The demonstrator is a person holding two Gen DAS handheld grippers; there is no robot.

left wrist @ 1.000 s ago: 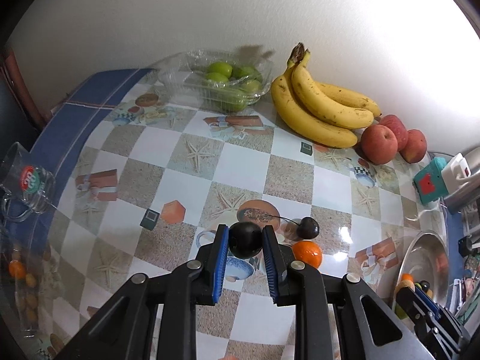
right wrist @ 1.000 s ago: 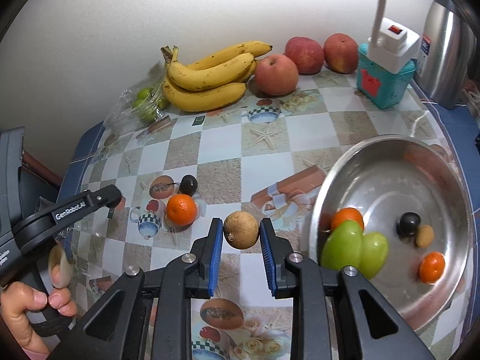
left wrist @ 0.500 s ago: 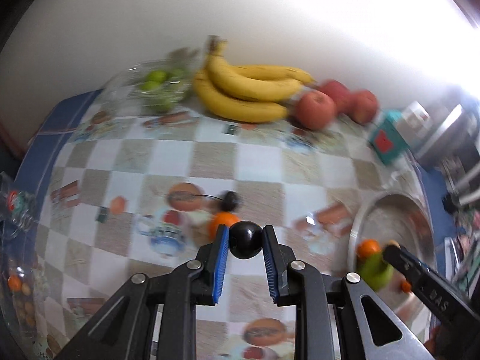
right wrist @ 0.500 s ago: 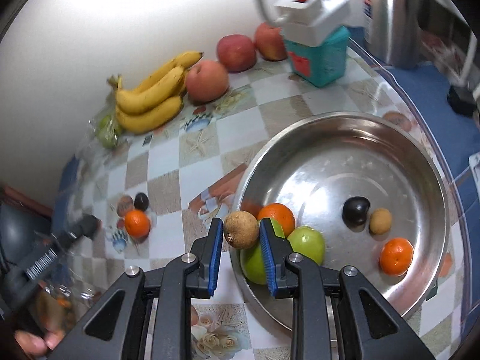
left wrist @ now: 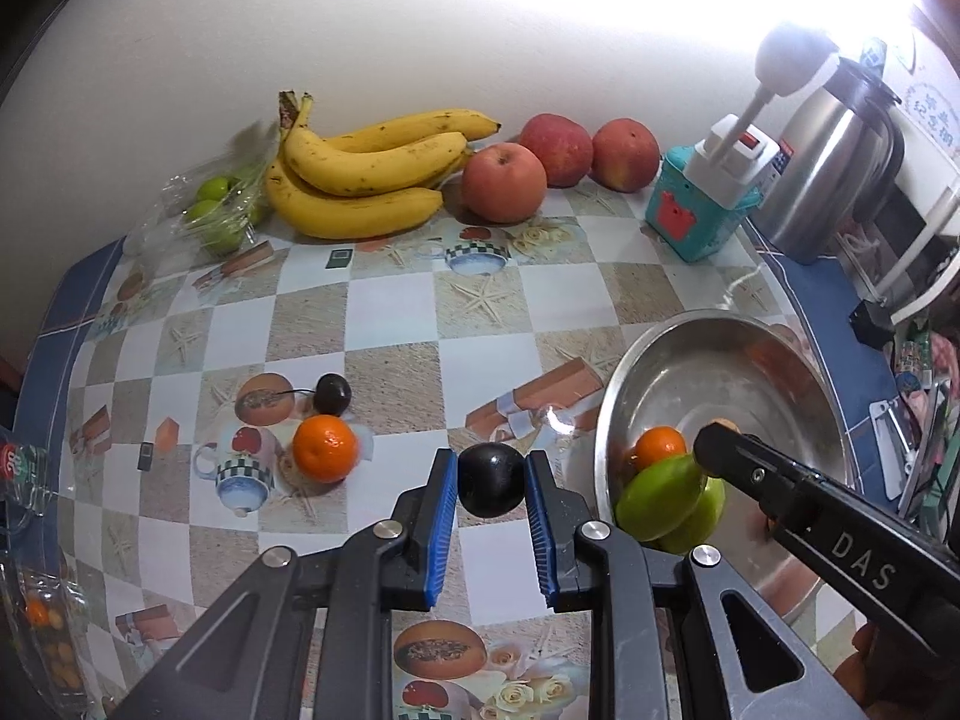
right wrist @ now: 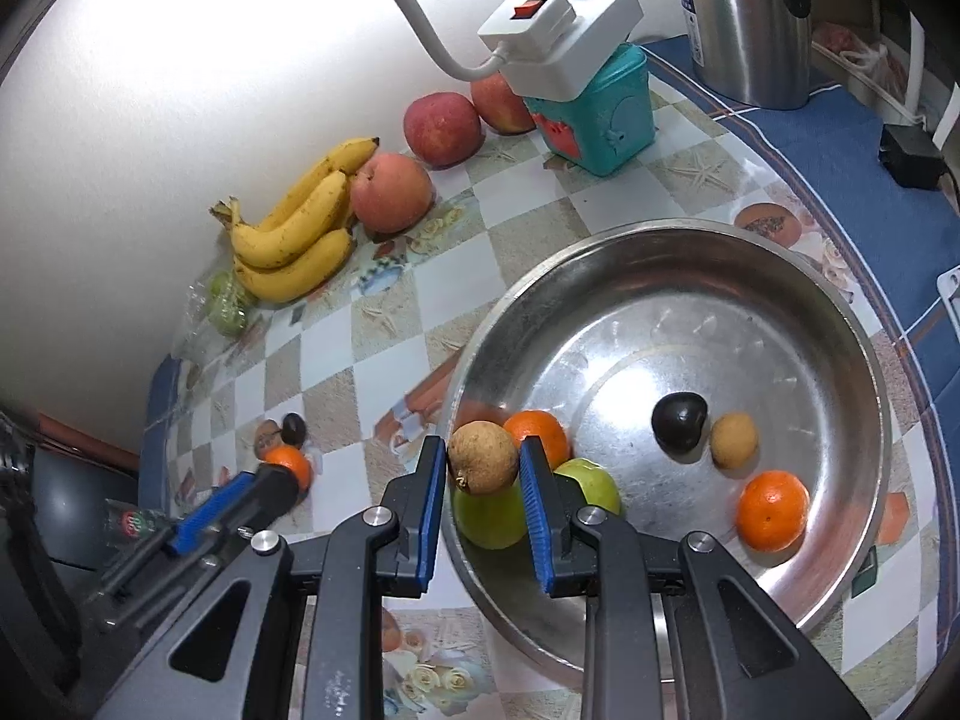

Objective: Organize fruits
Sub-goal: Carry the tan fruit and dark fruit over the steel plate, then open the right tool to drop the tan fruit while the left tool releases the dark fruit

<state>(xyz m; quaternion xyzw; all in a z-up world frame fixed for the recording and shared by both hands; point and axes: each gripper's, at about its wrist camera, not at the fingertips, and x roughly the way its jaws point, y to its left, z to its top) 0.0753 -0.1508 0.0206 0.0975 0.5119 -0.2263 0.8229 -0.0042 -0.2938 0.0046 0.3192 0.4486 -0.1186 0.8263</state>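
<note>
1. The right gripper (right wrist: 483, 468) is clenching a brown, rough-skinned round fruit (right wrist: 483, 457) between its blue pads, hanging it just above the near rim of the steel bowl (right wrist: 840, 324).
2. The left gripper (left wrist: 492, 480) is pinching a dark, glossy plum-like fruit (left wrist: 491, 479), carrying it over the checked tablecloth (left wrist: 390, 306), just short of the bowl's left edge.
3. Inside the bowl, two green fruits (right wrist: 492, 516) are sitting right under the brown one, with two oranges (right wrist: 773, 509), a dark fruit (right wrist: 679, 420) and a small brown fruit (right wrist: 733, 447) spread across the floor.
4. For a clean drop, I reckon the right gripper is wanting to travel further in, toward the bare shiny patch mid-bowl, then sink low before letting go; releasing here risks the fruit bouncing off the green ones and over the rim.
5. The left one is best waiting its turn, since both tools are crowding the same side of the bowl.
6. Outside the bowl, an orange (left wrist: 325, 447) and a stemmed dark fruit (left wrist: 333, 393) are lying on the cloth, while bananas (left wrist: 366, 180) and apples (left wrist: 504, 181) are resting by the wall.
</note>
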